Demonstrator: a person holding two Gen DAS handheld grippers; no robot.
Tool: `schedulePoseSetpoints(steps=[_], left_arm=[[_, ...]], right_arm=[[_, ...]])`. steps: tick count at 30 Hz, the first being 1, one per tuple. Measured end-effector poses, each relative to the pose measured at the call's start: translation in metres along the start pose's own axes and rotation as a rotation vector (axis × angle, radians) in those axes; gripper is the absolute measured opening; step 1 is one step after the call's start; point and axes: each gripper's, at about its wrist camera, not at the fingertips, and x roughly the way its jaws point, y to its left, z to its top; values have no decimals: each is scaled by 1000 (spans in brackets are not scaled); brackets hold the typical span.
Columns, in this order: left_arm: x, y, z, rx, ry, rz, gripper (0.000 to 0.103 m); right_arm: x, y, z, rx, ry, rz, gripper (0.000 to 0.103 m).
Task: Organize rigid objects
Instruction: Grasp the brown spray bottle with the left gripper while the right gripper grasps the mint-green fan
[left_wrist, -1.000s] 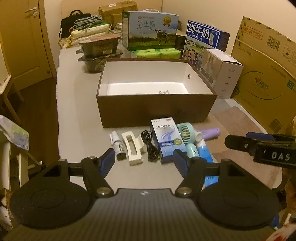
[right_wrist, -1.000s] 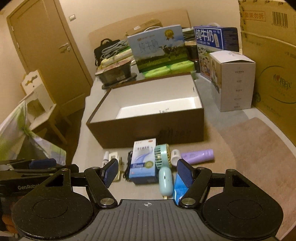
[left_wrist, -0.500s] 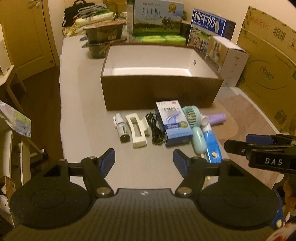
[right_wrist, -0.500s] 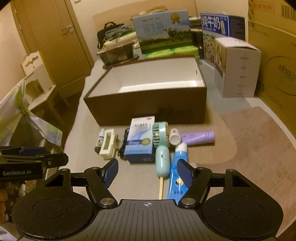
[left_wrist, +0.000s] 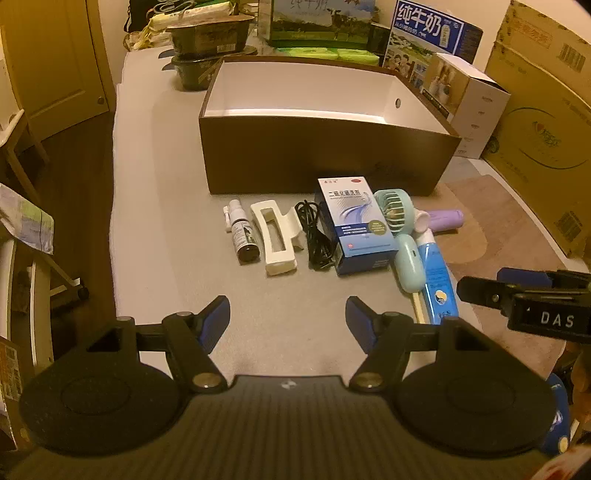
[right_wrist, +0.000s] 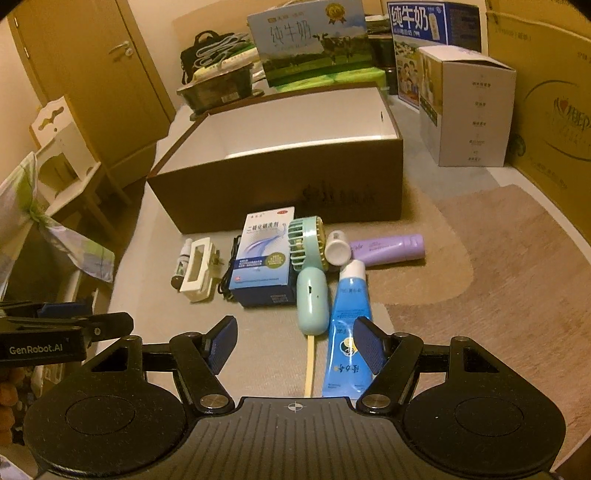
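Both grippers lower than before, closer to item row. Left gripper (left_wrist: 288, 317) fingers apart, empty; right gripper (right_wrist: 293, 341) same, above blue tube (right_wrist: 349, 328). Tube flat on bench (left_wrist: 166, 229), long axis toward brown box (right_wrist: 280, 192), cap at far end.

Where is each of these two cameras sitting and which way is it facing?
Left wrist: sits on the left gripper, looking forward and down at the row of items before the brown box; its open jaws show, the right gripper at right.
Right wrist: sits on the right gripper, same downward look; open jaws show, the left gripper at left.
Shared: the brown box, blue medicine box, mint fan, blue tube.
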Motion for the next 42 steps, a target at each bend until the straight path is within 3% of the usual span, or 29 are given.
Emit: schedulePoseSetpoints(steps=[8, 12, 24, 42], left_arm=[[18, 0, 1, 6, 4, 12, 67], [28, 5, 4, 3, 9, 14, 67], [53, 21, 13, -8, 9, 36, 66], [91, 46, 29, -26, -6, 71, 57]], right_arm=[[18, -1, -2, -4, -4, -3, 69], [28, -3, 1, -12, -6, -6, 55], [66, -11, 12, -16, 13, -39, 45], [114, -13, 23, -25, 46, -70, 37]])
